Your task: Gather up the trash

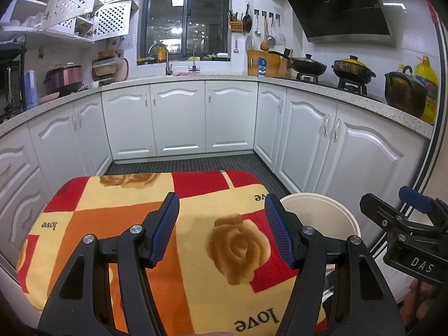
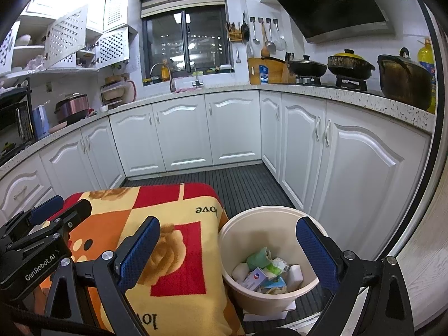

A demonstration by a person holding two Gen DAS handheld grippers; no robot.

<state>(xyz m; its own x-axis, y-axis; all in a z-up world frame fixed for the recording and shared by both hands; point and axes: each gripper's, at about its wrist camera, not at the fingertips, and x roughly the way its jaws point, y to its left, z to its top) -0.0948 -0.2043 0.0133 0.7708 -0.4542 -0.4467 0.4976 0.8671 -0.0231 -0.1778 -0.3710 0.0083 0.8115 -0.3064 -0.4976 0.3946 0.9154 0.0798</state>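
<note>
A cream bin (image 2: 280, 224) stands on the floor to the right of a low table under a rose-patterned blanket (image 2: 173, 204). Several pieces of trash (image 2: 266, 273) lie in the bin: green and white wrappers and a blue-and-white packet. My right gripper (image 2: 228, 252) hangs open above the bin's left rim, with nothing between its blue pads (image 2: 140, 252). My left gripper (image 1: 221, 224) is open over the blanket (image 1: 196, 196), empty too. In the left wrist view the bin (image 1: 322, 210) shows only its rim, and the right gripper (image 1: 392, 201) sits at the far right.
White base cabinets (image 2: 358, 173) wrap around a dark ribbed floor mat (image 2: 243, 184). Pots (image 2: 350, 64) and a large dark pot (image 2: 403, 81) stand on the right counter. A sink and faucet (image 2: 168, 78) sit under the window. A white flat piece (image 2: 268, 312) lies under the bin.
</note>
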